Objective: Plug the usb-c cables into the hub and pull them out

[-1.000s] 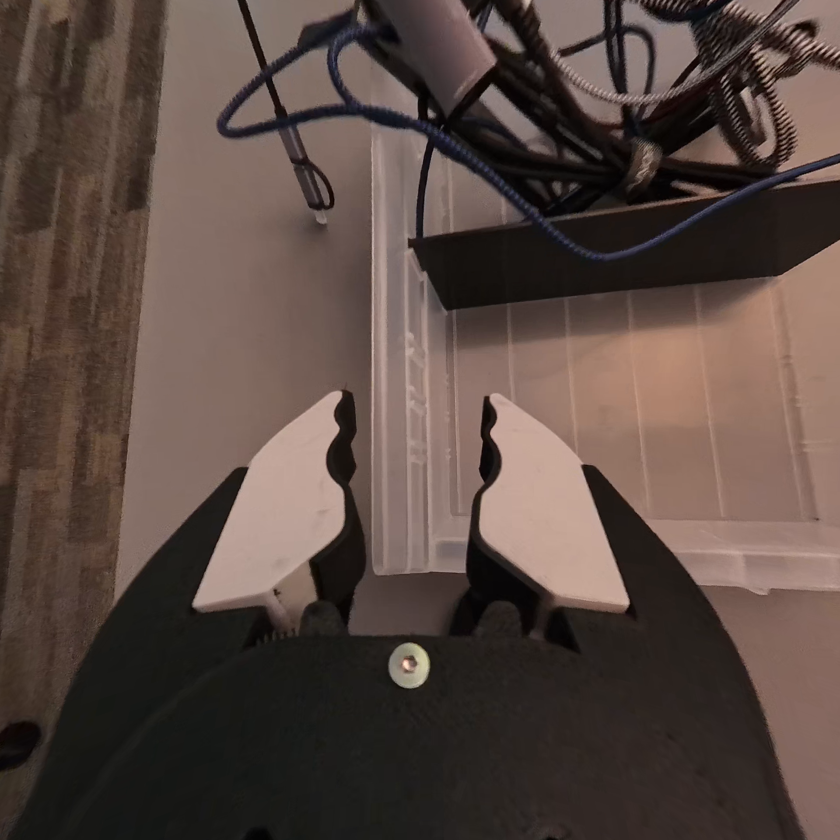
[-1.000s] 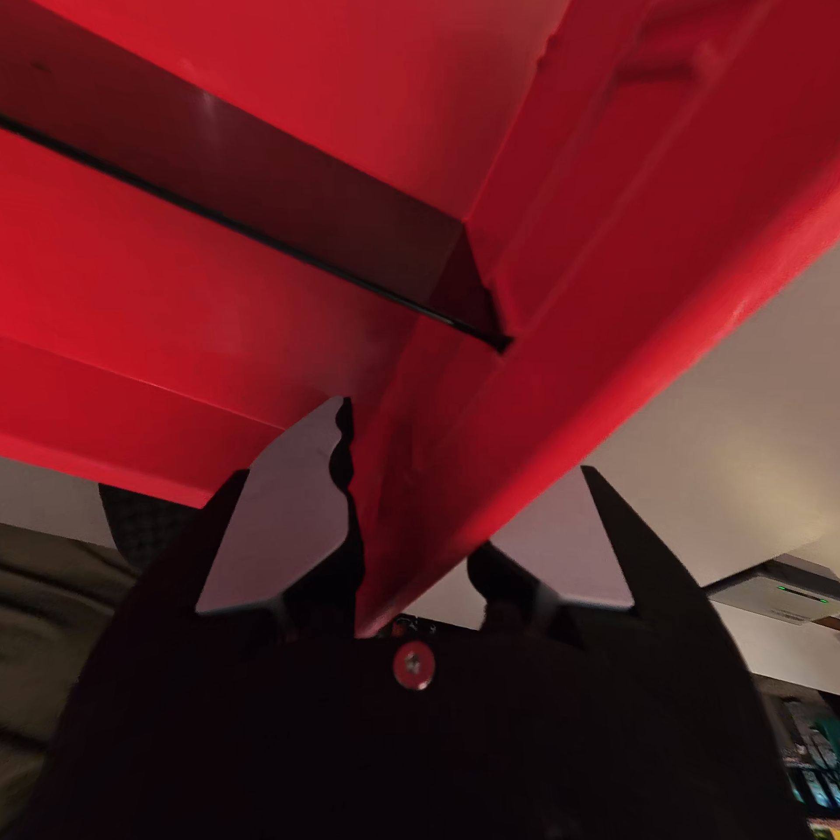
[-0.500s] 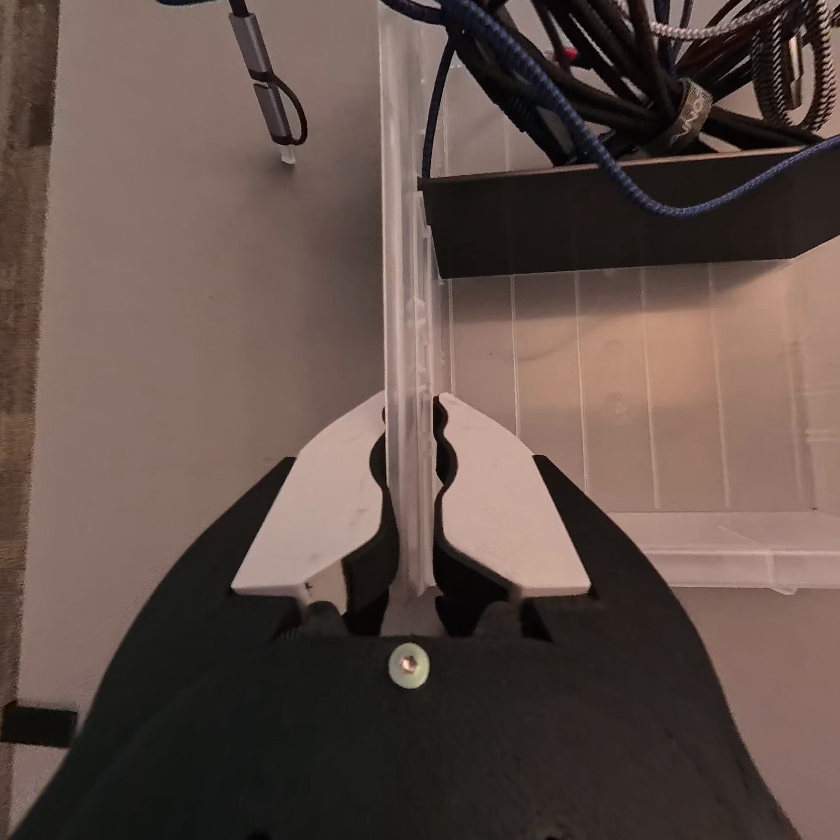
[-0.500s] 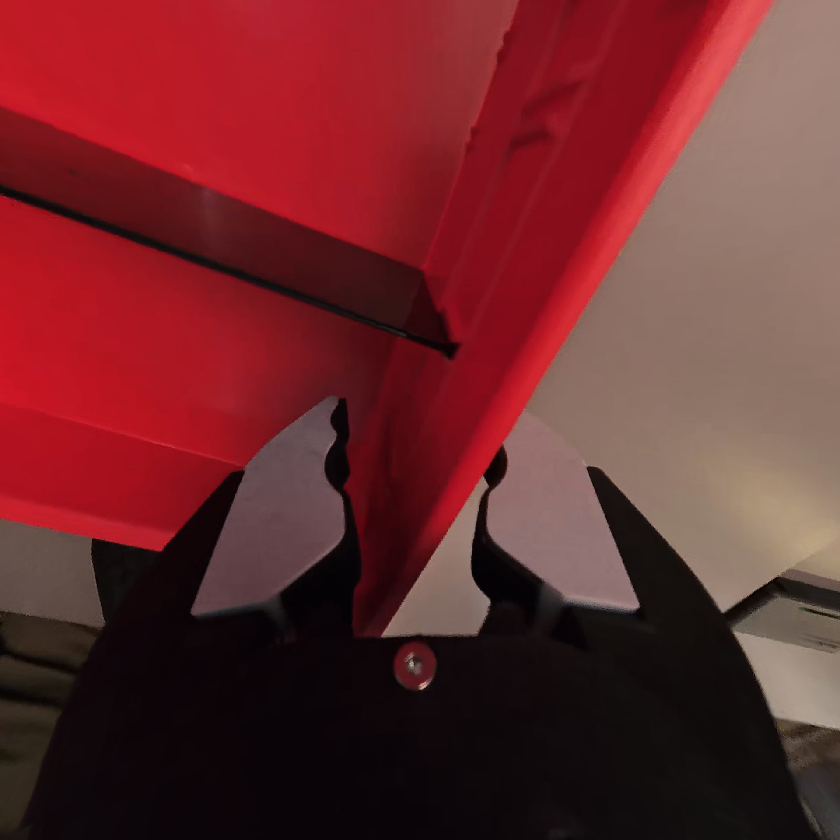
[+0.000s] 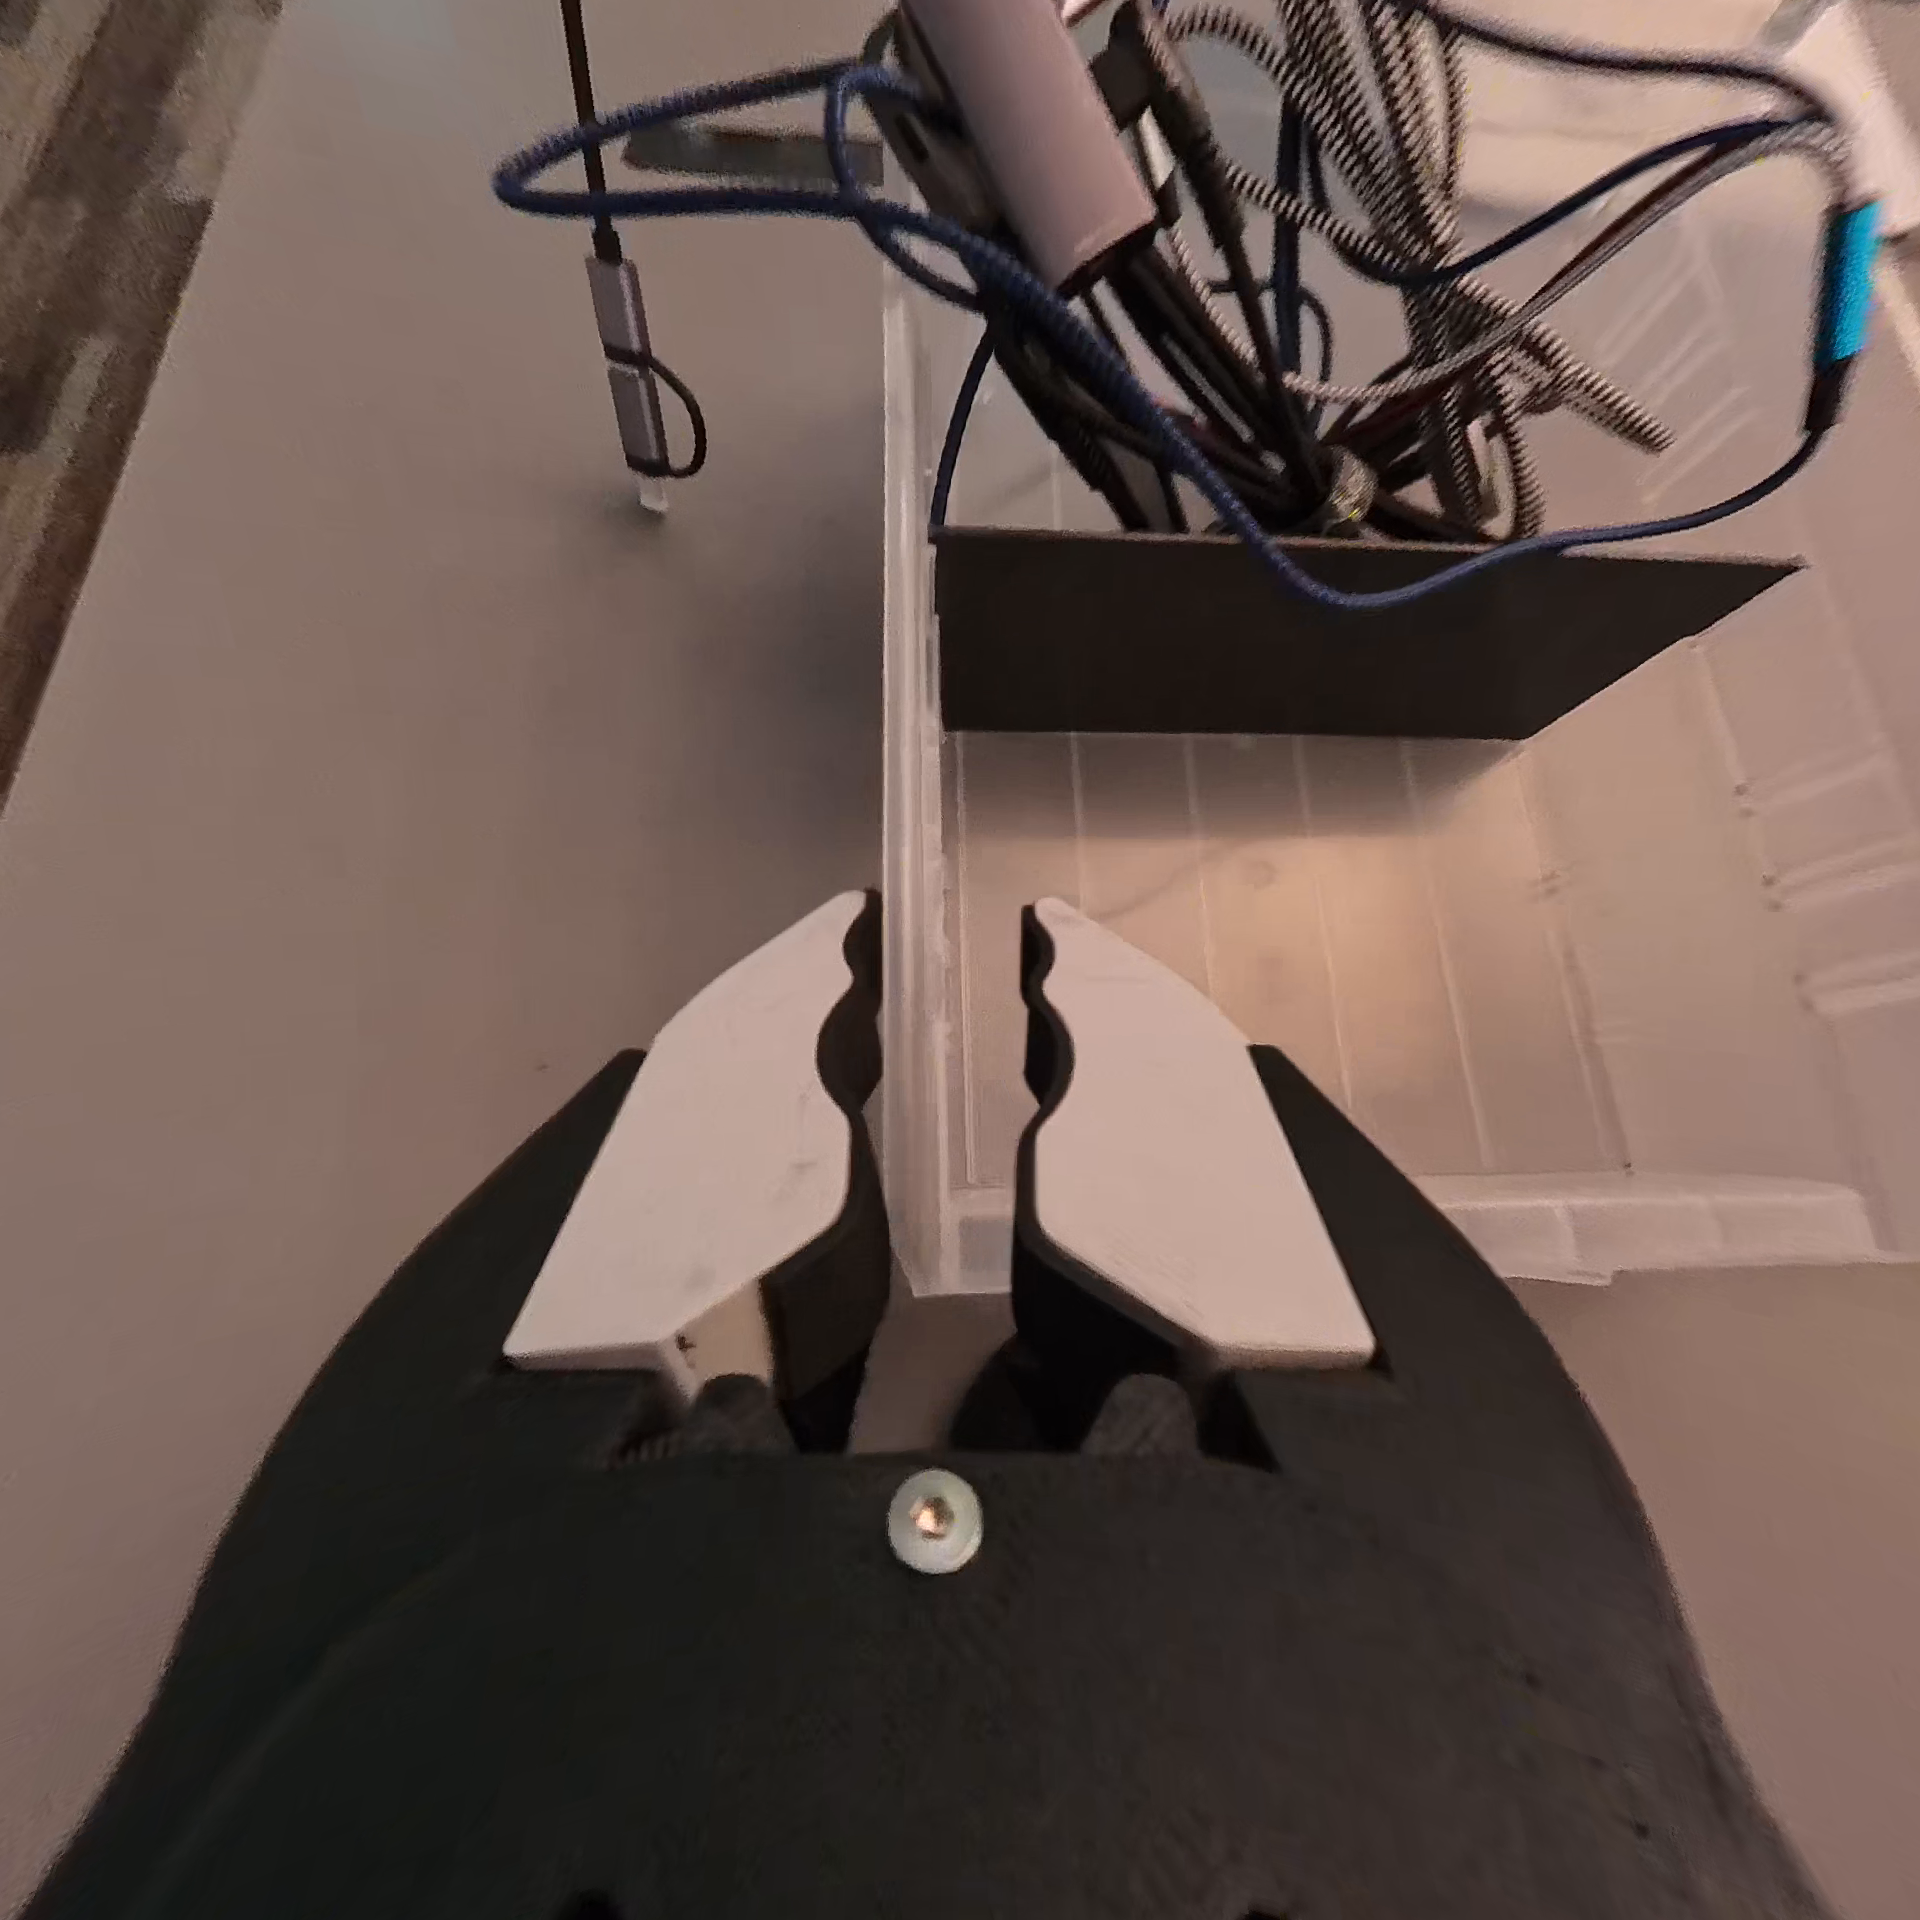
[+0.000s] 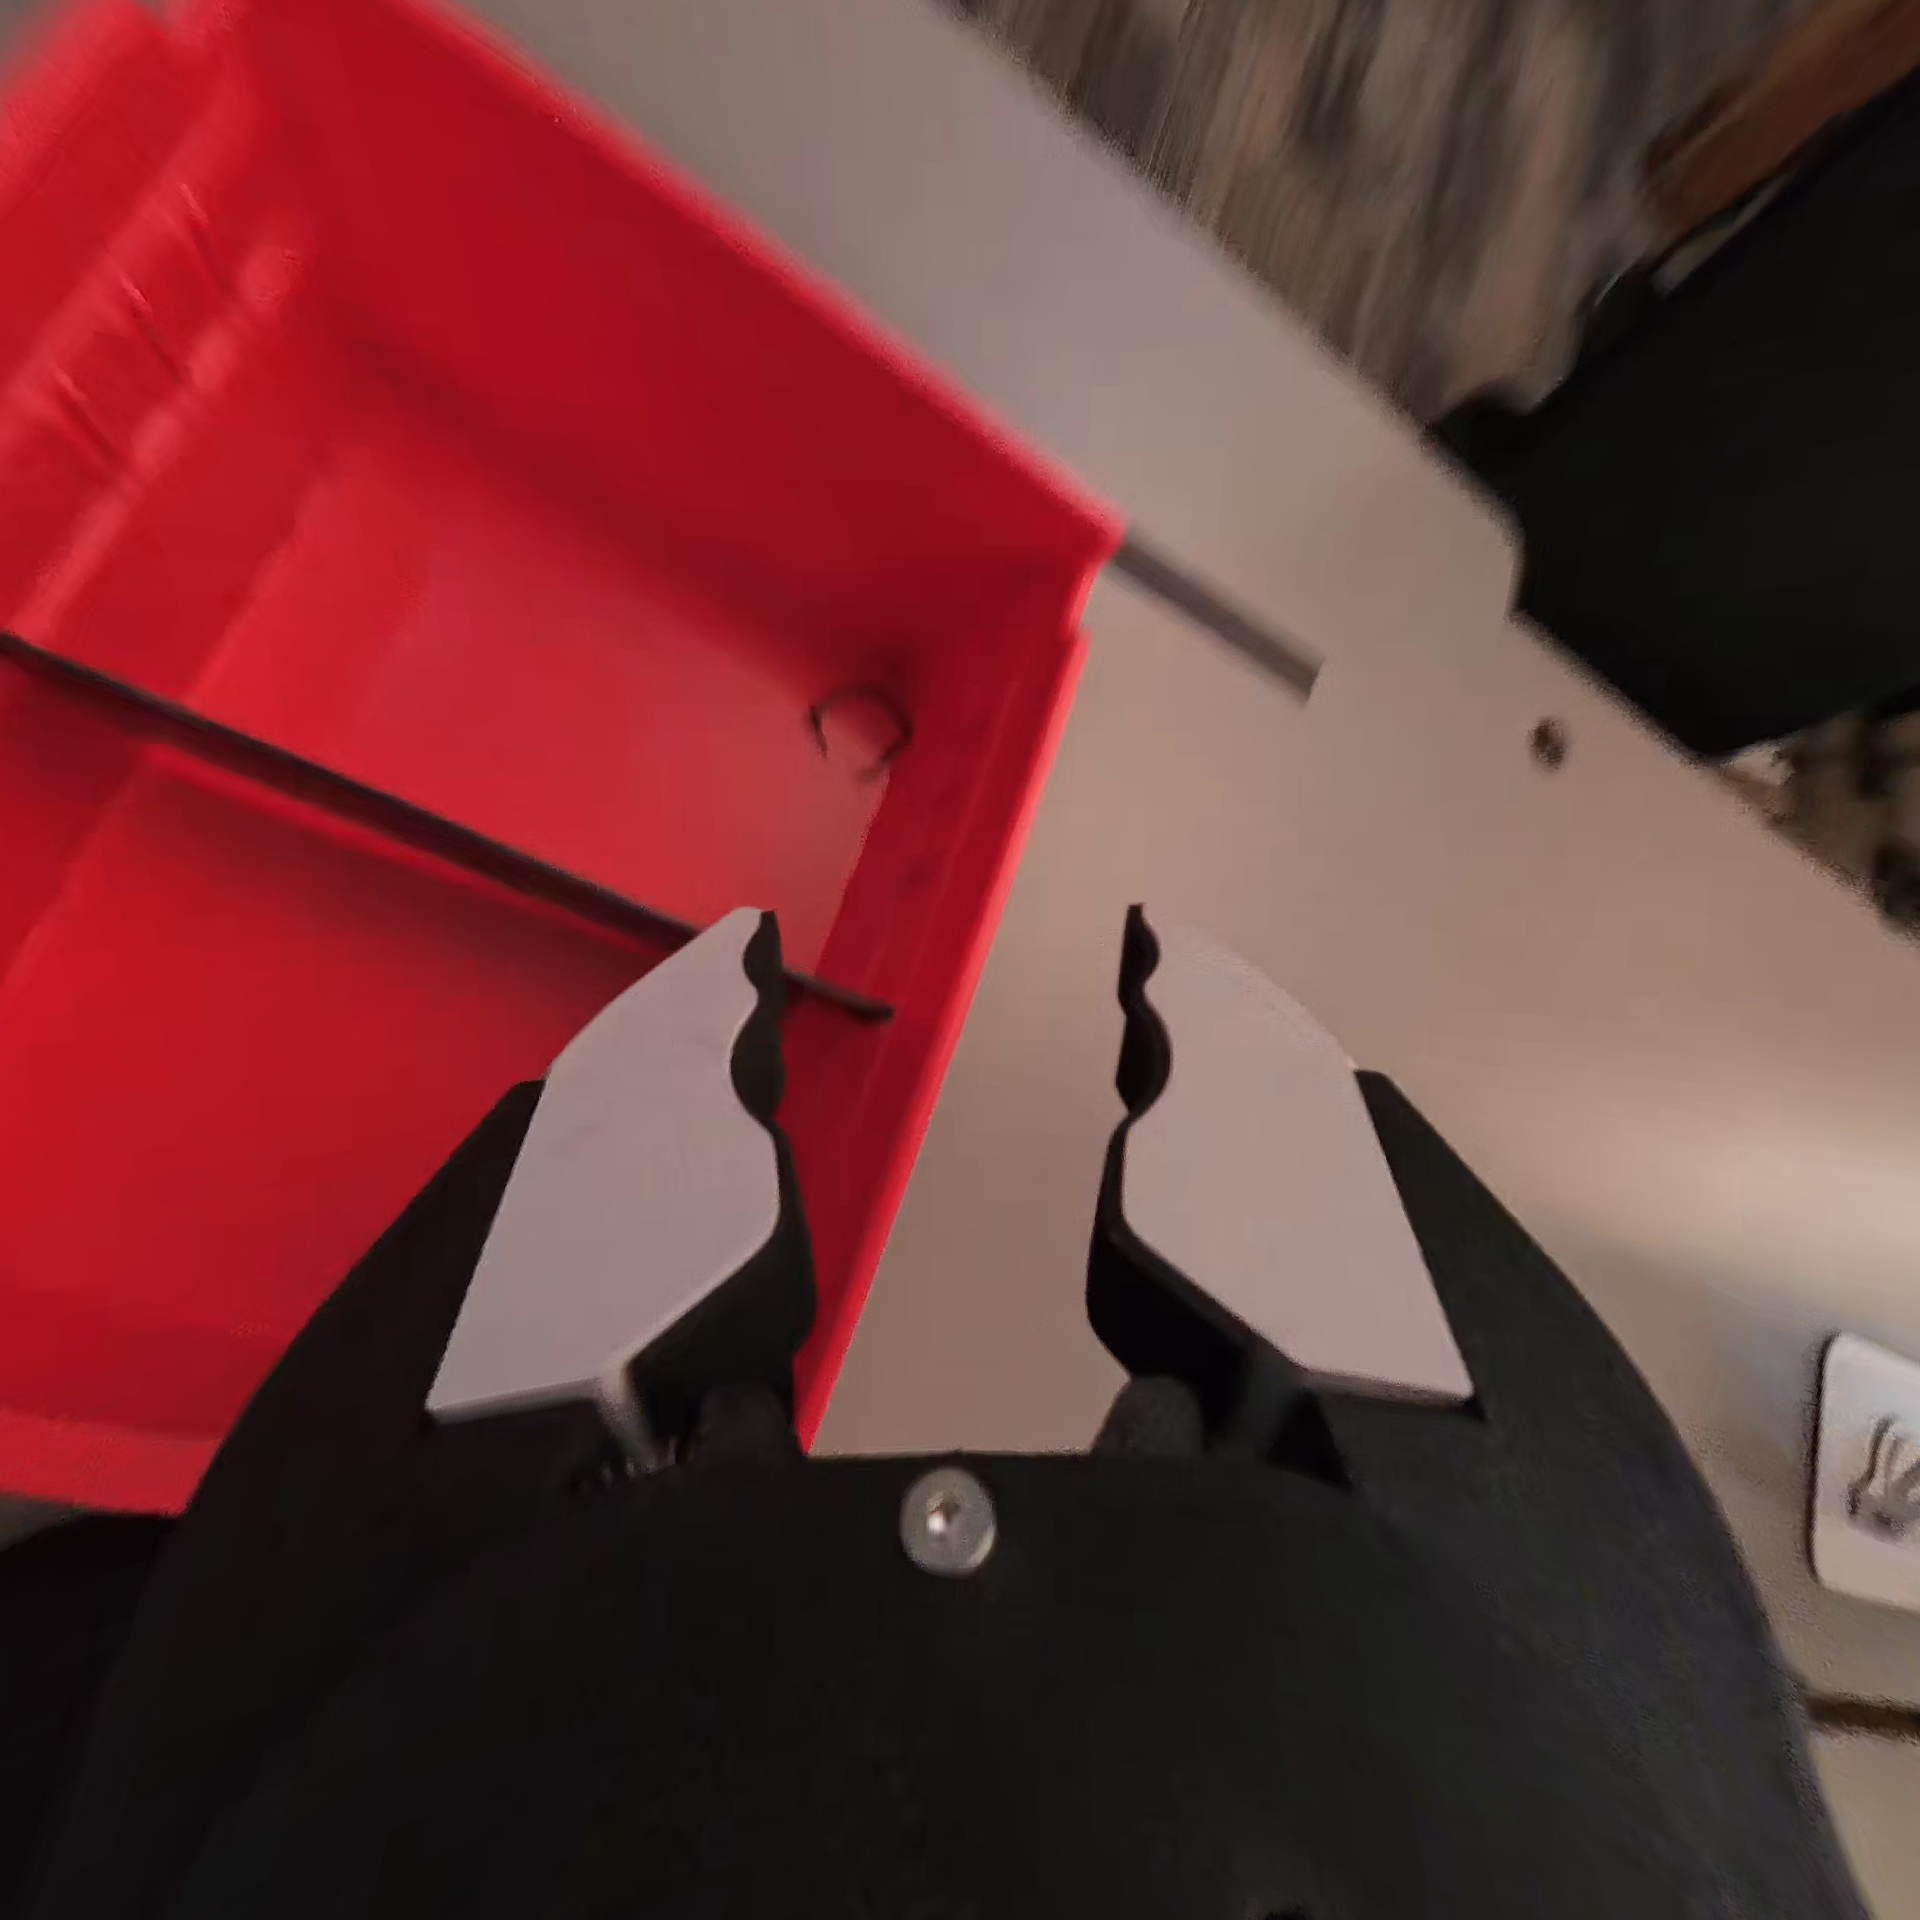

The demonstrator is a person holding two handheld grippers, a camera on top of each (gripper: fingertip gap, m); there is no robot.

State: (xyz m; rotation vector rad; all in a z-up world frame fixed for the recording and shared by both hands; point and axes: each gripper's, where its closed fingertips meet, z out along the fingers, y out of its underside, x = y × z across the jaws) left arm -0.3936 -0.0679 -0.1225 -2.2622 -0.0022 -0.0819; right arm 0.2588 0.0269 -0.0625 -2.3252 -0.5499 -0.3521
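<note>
Clear plastic bin wall [image 5: 909,935] stands between the parted, empty fingers of the left gripper [image 5: 943,914]; the right gripper [image 6: 948,925], wide apart and empty, straddles a red plastic bin's wall [image 6: 935,1039]. Grey slab-shaped hub [image 5: 1039,135] and tangled braided cables [image 5: 1299,343] sit beyond the black divider [image 5: 1299,644]; best lift clear and approach one plug squarely.

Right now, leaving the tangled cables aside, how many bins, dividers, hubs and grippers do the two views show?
Bins: 2, clear bin, red bin
Black dividers: 2, clear bin's divider, red bin's divider
Hubs: 1, grey hub
Grippers: 2, left gripper, right gripper
Total: 7
</note>
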